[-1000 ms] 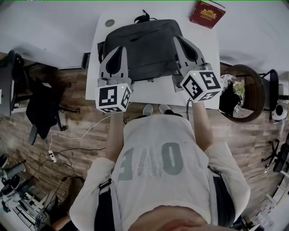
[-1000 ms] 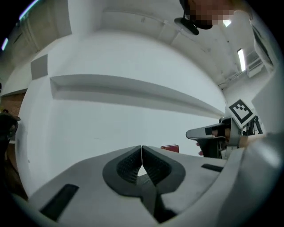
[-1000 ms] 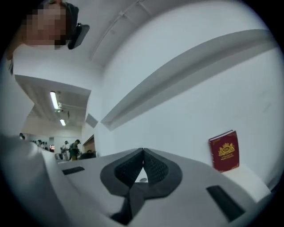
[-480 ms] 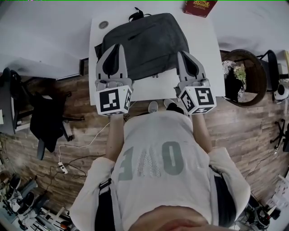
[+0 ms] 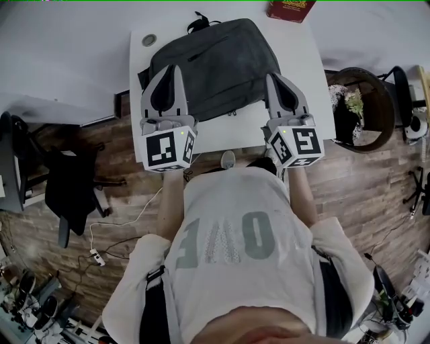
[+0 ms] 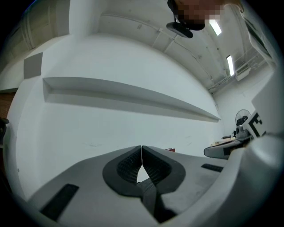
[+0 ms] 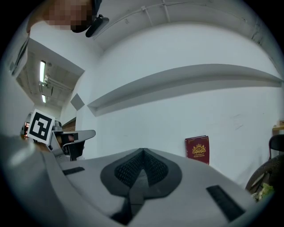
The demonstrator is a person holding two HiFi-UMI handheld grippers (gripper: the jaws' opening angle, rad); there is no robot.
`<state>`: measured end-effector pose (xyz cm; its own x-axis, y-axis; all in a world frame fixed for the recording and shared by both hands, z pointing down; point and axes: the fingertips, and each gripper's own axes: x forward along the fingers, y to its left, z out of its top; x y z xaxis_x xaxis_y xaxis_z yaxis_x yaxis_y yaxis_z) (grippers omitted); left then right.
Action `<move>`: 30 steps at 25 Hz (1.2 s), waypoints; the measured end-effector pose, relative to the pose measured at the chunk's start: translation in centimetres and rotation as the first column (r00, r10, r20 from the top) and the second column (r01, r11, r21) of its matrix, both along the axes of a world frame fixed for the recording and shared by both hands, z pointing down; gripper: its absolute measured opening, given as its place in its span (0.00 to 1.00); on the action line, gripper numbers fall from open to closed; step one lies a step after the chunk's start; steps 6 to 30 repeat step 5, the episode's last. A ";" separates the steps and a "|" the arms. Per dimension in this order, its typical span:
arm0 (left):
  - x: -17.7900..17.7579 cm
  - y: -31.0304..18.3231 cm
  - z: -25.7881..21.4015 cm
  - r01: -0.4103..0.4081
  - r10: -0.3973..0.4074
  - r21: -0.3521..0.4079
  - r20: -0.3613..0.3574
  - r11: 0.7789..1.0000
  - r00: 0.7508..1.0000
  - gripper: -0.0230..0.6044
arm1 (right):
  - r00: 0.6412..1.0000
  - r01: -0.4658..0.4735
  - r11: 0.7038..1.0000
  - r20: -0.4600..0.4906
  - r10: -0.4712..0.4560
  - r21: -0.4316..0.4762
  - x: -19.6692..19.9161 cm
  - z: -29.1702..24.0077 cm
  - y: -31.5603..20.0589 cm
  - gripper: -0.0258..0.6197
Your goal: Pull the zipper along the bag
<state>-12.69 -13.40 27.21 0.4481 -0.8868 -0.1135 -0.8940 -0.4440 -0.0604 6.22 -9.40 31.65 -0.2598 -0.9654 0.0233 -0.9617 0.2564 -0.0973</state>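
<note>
- Near us, left tool (image 5: 172, 68) and right tool (image 5: 273, 77) both pressed together, pinching nothing (one over each side of the bag (image 5: 218, 64)).
- The bag lies flat on the white table (image 5: 228, 131).
- Farthest, a red book (image 5: 290, 8).

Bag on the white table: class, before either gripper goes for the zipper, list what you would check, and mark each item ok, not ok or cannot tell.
1. Bag lies flat on the table: ok.
2. Left gripper empty: ok, its jaws are shut on nothing.
3. Right gripper empty: ok, its jaws are shut on nothing.
4. Jaws open enough to take a zipper pull: not ok, both pairs are shut.
5. Zipper pull found: cannot tell, no view shows it clearly.
6. Book apart from the bag: ok, it is beyond the bag's far side.
</note>
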 end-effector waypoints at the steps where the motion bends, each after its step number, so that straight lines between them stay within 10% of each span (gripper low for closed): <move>1: 0.2 0.0 0.0 -0.005 0.005 0.000 -0.005 1.000 1.000 0.08 | 1.000 0.000 1.000 -0.002 0.000 -0.001 0.1 0.0 -0.1 0.08; 30: 1.3 0.1 -0.1 -0.019 0.019 0.008 0.017 1.000 1.000 0.08 | 1.000 -0.003 1.000 -0.015 0.003 0.002 0.5 -0.1 -0.4 0.08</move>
